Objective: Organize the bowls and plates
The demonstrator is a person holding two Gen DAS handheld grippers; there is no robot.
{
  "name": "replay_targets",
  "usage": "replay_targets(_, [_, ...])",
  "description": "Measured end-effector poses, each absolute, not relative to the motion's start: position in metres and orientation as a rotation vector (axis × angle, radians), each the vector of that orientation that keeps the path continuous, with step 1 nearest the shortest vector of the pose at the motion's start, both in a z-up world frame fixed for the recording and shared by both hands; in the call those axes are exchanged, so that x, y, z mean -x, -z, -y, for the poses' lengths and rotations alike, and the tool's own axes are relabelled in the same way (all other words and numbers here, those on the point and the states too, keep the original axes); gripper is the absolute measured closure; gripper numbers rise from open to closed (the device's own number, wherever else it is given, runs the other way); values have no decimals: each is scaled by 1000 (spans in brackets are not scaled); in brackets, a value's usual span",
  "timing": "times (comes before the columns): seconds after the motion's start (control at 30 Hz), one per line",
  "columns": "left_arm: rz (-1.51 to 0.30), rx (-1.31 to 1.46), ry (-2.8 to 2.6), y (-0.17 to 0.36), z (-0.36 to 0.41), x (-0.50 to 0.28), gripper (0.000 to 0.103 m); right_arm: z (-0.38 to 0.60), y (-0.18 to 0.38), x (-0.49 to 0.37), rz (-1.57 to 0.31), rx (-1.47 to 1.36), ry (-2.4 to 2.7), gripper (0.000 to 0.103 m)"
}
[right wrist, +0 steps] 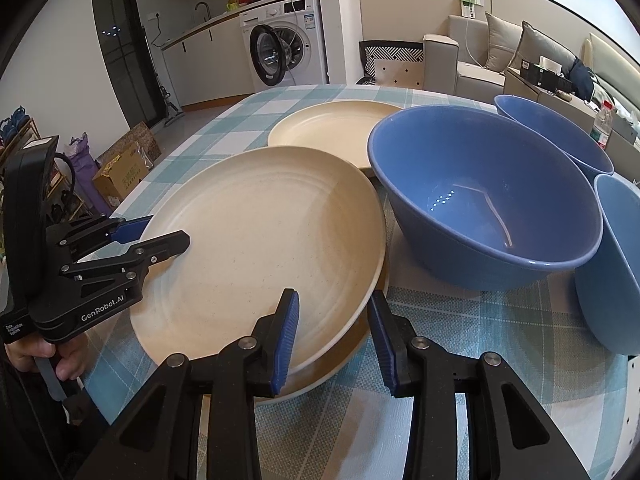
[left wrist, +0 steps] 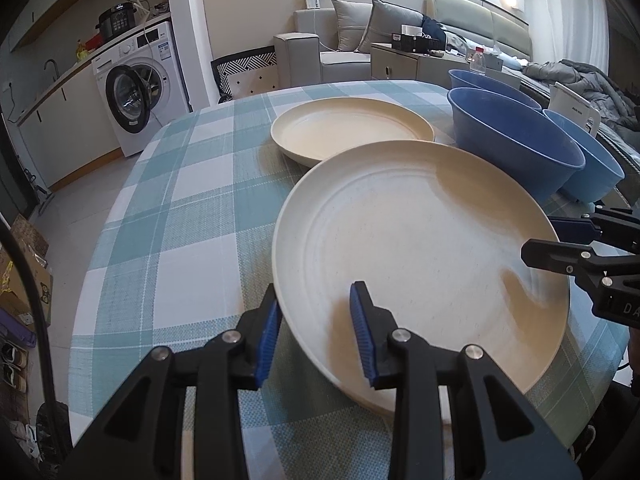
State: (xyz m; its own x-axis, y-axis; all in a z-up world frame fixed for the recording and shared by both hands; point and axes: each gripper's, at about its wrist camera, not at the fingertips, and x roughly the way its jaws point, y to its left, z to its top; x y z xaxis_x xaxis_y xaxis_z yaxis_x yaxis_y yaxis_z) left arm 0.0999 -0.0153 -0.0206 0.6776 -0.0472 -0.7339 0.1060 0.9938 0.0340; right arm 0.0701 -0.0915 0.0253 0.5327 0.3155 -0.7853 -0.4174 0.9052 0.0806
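A large cream plate (left wrist: 420, 248) (right wrist: 256, 248) is tilted, resting on another cream plate (right wrist: 328, 376) beneath it on the checked table. My left gripper (left wrist: 316, 336) (right wrist: 160, 232) is open, its jaws straddling the plate's left rim. My right gripper (right wrist: 334, 332) (left wrist: 544, 236) is open, its jaws straddling the plate's right rim. A second cream plate (left wrist: 352, 130) (right wrist: 332, 130) lies farther back. Three blue bowls stand at the right: a near one (right wrist: 480, 196) (left wrist: 516, 144), a far one (right wrist: 560, 136) (left wrist: 486, 82), and one at the right edge (right wrist: 616, 260) (left wrist: 596, 160).
The table with a teal-checked cloth (left wrist: 180, 208) (right wrist: 500, 328) has its edge to the left. A washing machine (left wrist: 136, 88), a sofa (left wrist: 344, 40) and cardboard boxes on the floor (right wrist: 124, 168) are beyond it.
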Motion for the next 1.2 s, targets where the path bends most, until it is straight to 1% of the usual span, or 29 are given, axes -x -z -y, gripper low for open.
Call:
replay_targets(0.3, [-832,-80,86,23,16,-101,70,92,-24,-72,-912,127,-441,66])
replay_targets(0.43, [-837,-80,88,23,17,-100,69,91,-24,-69,-912,134,-447,61])
replay_targets(0.6, [-845,-91,94,24,18,-100,68,91,-23,-68,-913,135,-446,61])
replay_targets(0.77, [-847,-99,106,25,20,-100,61,92,-23,-67,-906,134,-447,61])
replay_targets(0.83, [-850,-101,118,26,21,-100,55,94,-23,-67,-906,131,-447,61])
replay_targets(0.93, [-850,-118,122,27,26,-100,50,95,-22,-67,-906,130,-447,59])
replay_targets(1.03, [-853,-126,122,28,27,-100,49,95,-22,-67,-905,130,-448,55])
replay_targets(1.2, [-869,-110,118,30,23,-102,48,94,-19,-67,-911,141,-451,52])
